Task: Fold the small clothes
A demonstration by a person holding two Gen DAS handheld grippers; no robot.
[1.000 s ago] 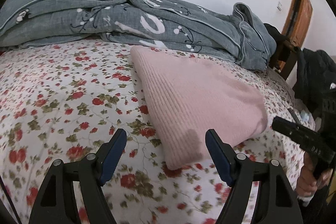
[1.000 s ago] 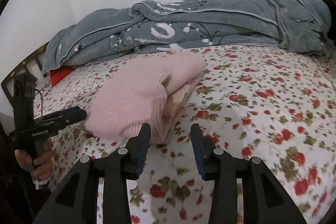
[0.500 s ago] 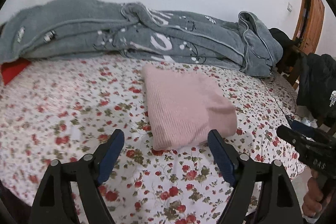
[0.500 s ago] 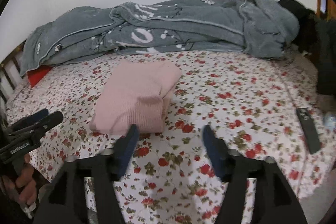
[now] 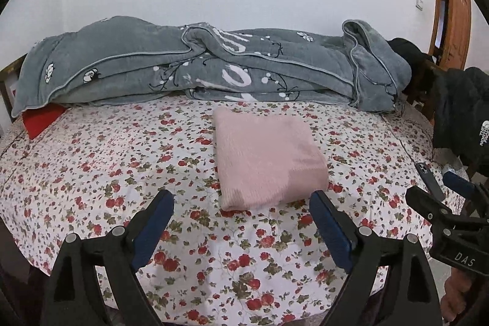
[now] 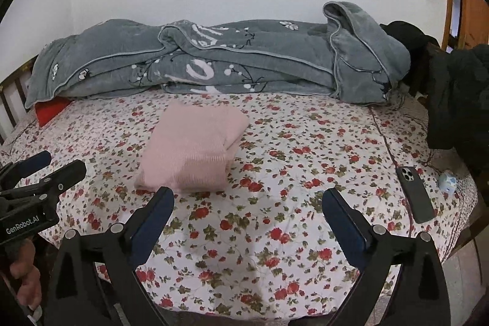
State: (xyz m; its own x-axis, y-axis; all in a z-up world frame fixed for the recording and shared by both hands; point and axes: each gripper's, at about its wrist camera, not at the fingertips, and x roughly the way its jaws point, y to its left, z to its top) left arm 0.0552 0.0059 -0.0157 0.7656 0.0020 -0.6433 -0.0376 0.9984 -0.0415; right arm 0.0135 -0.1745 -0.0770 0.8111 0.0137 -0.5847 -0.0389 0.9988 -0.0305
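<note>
The pink sweater (image 5: 269, 161) lies folded into a thick, roughly rectangular packet on the floral bedsheet (image 5: 91, 161), near the middle of the bed. Its knit looks soft and ribbed, and from the right wrist view its open side faces right, where the stacked layers and a tucked fold show along the edge (the near edge reads as a rounded hem). The top surface is smooth and flat.

Behind it, along the wall, a grey quilt (image 5: 214, 69) with white lettering and small flower prints is heaped lengthwise, not touching the sweater. A red cushion (image 5: 42, 121) peeks out under the quilt's left end.

The left gripper (image 5: 241, 222) hangs above the sheet on the near side of the sweater, its jaws opening with nothing between them — the sweater's near edge sits just beyond the blue pads (image 5: 152, 222), clear of both. The right gripper (image 6: 247, 219) is likewise empty and its jaws are opening; in its view the sweater lies ahead and to the left, just past the left fingertip and apart from it.

On the right part of the bed a dark phone (image 6: 415, 194) lies face down near the edge, with a small pale blue object (image 6: 447, 182) just beside it — what it is I cannot tell. A black jacket (image 6: 458, 100) hangs at the far right.
</note>
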